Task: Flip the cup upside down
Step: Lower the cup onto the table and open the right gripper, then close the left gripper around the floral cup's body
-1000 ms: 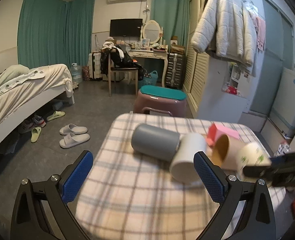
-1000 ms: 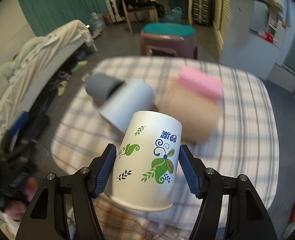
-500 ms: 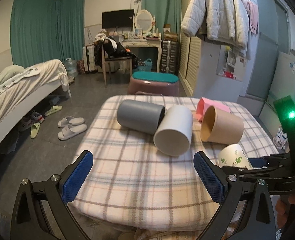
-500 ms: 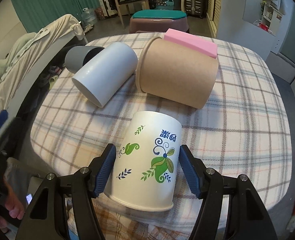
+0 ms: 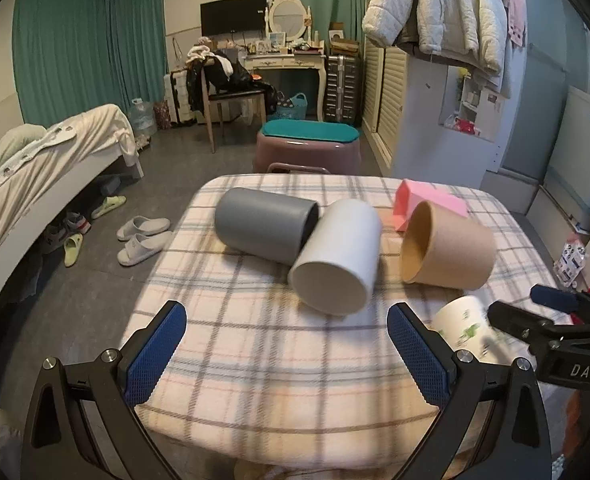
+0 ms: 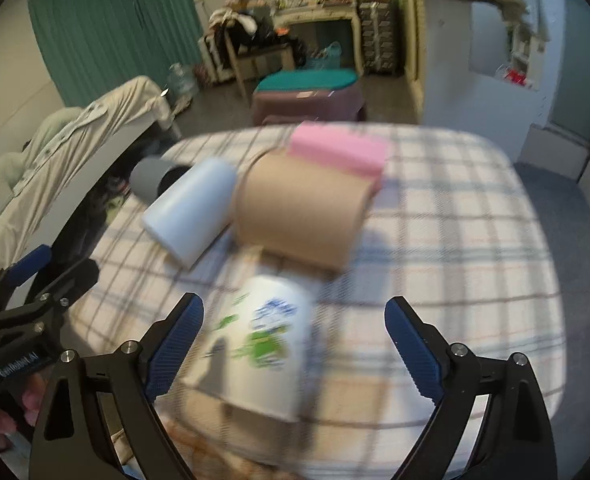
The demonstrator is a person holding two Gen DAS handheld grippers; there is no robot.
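Observation:
A white paper cup with green and blue leaf print [image 6: 261, 344] stands upside down, base up, near the front edge of the plaid-covered table [image 6: 455, 240]. It is blurred. My right gripper [image 6: 295, 344] is open, its fingers wide apart on either side of the cup and not touching it. The cup also shows in the left wrist view [image 5: 465, 330] at the right, beside the right gripper's fingers [image 5: 551, 300]. My left gripper [image 5: 283, 344] is open and empty above the table's front.
A grey cup [image 5: 265, 228], a white cup [image 5: 337, 260] and a brown paper cup [image 5: 447, 252] lie on their sides mid-table. A pink box [image 5: 427, 202] lies behind the brown cup. A purple stool [image 5: 307, 146] stands beyond the table; a bed [image 5: 35, 160] is left.
My right gripper has opened and let go of the printed cup, which now stands base up on the table. The right wrist view has pulled back and is blurred.

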